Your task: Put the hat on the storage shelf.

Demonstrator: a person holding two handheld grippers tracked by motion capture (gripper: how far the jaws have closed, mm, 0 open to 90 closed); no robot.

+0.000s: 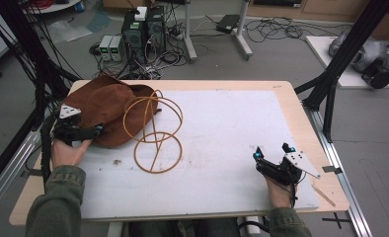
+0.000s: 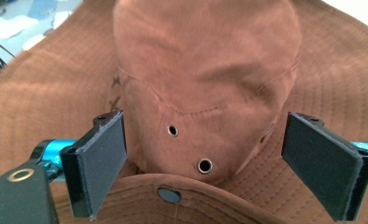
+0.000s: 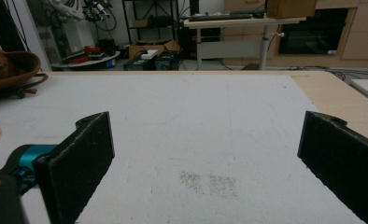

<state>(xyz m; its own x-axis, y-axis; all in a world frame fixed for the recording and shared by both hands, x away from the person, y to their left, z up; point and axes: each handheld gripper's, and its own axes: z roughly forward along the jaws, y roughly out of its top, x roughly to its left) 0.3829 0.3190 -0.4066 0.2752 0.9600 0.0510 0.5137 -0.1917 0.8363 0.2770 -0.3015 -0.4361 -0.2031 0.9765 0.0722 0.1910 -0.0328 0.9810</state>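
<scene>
High view: brown hat (image 1: 108,106) upper left on desk (image 1: 222,148), cord (image 1: 153,133) looped beside. Left tongs (image 1: 96,129) at brim, spread wide around crown (image 2: 205,88), nothing clamped yet. Right tongs (image 1: 271,150) lower right, wide open, empty. Grasp pending; job looks barely started.

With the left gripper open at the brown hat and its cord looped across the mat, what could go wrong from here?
1. The left gripper stands open astride the hat crown; closing on soft fabric may pinch only a fold, which could slip.
2. The cord lies in loose loops on the mat; lifting the hat could drag or snag it.
3. The right gripper hovers open well away from the hat, so it gives no support.
</scene>
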